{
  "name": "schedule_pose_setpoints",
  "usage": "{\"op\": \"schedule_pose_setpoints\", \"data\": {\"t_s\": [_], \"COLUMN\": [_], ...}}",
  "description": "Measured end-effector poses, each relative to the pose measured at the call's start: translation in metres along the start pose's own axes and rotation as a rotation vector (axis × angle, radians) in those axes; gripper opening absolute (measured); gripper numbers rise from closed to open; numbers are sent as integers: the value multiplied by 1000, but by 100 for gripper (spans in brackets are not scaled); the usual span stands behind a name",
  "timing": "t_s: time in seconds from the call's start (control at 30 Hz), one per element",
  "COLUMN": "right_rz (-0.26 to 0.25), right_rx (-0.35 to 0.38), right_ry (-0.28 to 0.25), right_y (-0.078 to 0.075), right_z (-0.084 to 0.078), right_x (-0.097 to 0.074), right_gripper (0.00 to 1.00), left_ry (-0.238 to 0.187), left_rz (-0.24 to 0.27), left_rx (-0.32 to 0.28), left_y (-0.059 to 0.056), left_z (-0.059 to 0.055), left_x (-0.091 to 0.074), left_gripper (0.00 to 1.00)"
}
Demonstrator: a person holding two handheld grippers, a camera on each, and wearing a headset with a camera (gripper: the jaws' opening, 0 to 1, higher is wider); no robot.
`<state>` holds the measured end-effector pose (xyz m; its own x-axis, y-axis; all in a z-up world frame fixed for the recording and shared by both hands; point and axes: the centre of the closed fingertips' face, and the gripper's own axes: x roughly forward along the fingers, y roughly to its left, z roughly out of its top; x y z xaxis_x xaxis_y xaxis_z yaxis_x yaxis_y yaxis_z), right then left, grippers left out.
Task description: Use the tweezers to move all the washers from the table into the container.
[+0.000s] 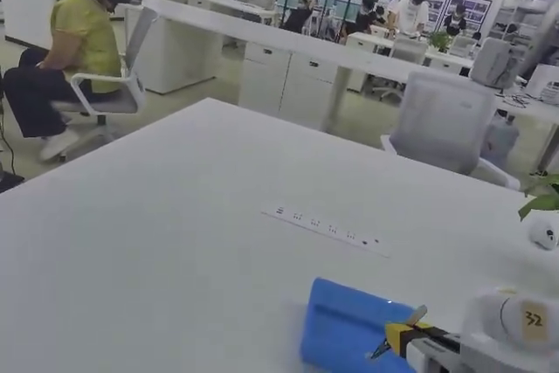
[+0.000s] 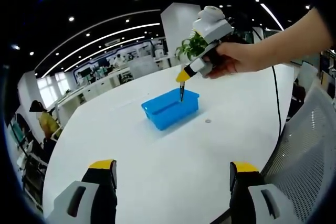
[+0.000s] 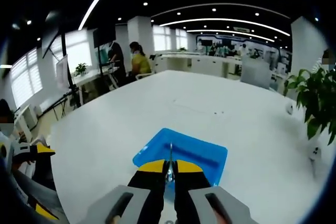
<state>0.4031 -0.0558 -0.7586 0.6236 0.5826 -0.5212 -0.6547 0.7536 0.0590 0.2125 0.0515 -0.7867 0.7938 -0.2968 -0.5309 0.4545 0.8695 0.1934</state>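
Observation:
A blue container (image 2: 167,112) stands on the white table (image 2: 121,145), also low in the head view as the blue container (image 1: 345,329). My right gripper (image 2: 183,75), held in a hand, is shut on thin metal tweezers (image 2: 181,92) whose tip points down into the container. From the right gripper view, the tweezers (image 3: 170,156) stick out between the shut yellow jaws over the container (image 3: 202,153). Whether the tip holds a washer is too small to tell. One small washer (image 2: 208,121) lies on the table just right of the container. My left gripper (image 2: 170,182) stands wide open, well short of the container, with nothing in it.
A socket strip (image 1: 327,229) is set into the table's middle. A potted plant (image 3: 315,98) and a small white object (image 1: 543,233) sit at the table's far right. A mesh chair (image 2: 310,150) stands by the table's edge. People work at other desks behind.

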Motion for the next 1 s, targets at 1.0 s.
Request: {"op": "schedule_pose_setpoints", "data": {"t_s": [1.0], "right_rz": [-69], "right_rx": [2], "right_ry": [99], "right_y": [-32], "right_z": [-40], "right_x": [47], "right_gripper": [2], "left_ry": [48], "left_rz": [-23], "left_rx": [8], "left_y": [-4], "left_z": [-9], "left_x": [5], "left_gripper": [92]}}
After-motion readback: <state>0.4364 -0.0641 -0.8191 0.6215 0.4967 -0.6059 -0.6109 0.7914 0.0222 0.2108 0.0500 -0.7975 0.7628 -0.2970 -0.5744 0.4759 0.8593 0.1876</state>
